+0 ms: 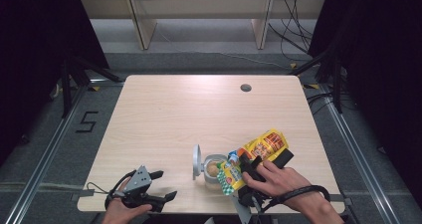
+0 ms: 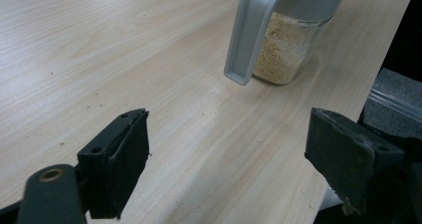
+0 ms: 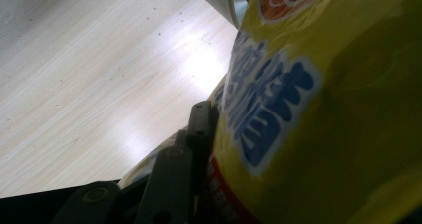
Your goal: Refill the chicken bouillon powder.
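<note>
From the high view: the right gripper (image 1: 249,171) is clamped on a yellow bag (image 1: 259,152), which is tilted with its green-printed end right at the mouth of the jar (image 1: 213,170). The jar stands near the front edge of the table (image 1: 189,109), right of centre, with its grey lid (image 1: 197,162) flipped up on its left. Down at the front left corner, the left gripper (image 1: 166,184) sits low, jaws spread with nothing between them, well apart from the jar. The whole back half of the table is bare wood, save a small round hole (image 1: 245,87) near the far edge.

Over to the left gripper view: two black jaws stand wide, bare tabletop between them. The jar (image 2: 288,50) is ahead at the top, pale grainy contents showing through the glass, the lid (image 2: 249,35) hanging down its side. The table's edge (image 2: 383,59) runs close by on the right of the jar.

Right gripper view: the yellow bag (image 3: 323,109) looms large, blue lettering on it, one jaw pressed against its side. The jar's rim (image 3: 221,2) peeks in at the top. To the left, open wood.
</note>
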{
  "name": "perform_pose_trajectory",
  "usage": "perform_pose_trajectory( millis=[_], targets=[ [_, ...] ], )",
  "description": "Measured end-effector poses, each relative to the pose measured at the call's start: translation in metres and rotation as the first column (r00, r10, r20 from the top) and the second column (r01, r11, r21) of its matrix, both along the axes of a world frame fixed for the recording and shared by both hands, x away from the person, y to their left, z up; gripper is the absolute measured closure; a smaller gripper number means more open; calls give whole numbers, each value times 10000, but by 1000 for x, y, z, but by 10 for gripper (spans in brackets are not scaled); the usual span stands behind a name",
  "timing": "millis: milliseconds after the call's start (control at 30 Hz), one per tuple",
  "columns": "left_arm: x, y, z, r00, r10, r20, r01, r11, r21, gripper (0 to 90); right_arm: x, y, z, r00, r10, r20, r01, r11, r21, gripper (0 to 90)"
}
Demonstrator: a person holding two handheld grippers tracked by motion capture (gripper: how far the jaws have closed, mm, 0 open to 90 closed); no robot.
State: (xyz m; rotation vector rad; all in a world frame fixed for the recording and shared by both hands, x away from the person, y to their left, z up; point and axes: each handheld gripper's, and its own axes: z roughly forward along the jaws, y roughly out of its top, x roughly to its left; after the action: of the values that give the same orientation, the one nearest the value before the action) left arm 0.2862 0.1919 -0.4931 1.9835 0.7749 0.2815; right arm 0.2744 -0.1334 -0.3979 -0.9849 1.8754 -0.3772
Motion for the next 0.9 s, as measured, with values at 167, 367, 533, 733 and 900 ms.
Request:
perform_pose_trajectory(
  millis=[167, 367, 533, 733, 900],
  targets=[
    [0, 0, 0, 10000, 20, -34, -20, 9999, -104, 168, -1, -2, 2, 10000, -69, 62, 70, 10000, -53, 722],
    [0, 0, 0, 10000, -4, -26, 4, 10000, -65, 168, -1, -7, 1, 9997, -216, -69, 220, 9980, 585, 723],
    [0, -1, -1, 10000, 13, 2, -13, 10000, -74, 168, -1, -15, -3, 9990, -383, -226, 411, 9891, 1412, 723],
    [0, -1, -1, 10000, 42, -55, -42, 9999, -124, 168, 0, -27, -9, 9961, -621, -621, 775, 9547, 2873, 725],
    [1, 0, -3, 9999, 147, -1, -147, 9999, -76, 168, 0, -32, -12, 9931, -540, -1038, 897, 9207, 3798, 732]
  ],
)
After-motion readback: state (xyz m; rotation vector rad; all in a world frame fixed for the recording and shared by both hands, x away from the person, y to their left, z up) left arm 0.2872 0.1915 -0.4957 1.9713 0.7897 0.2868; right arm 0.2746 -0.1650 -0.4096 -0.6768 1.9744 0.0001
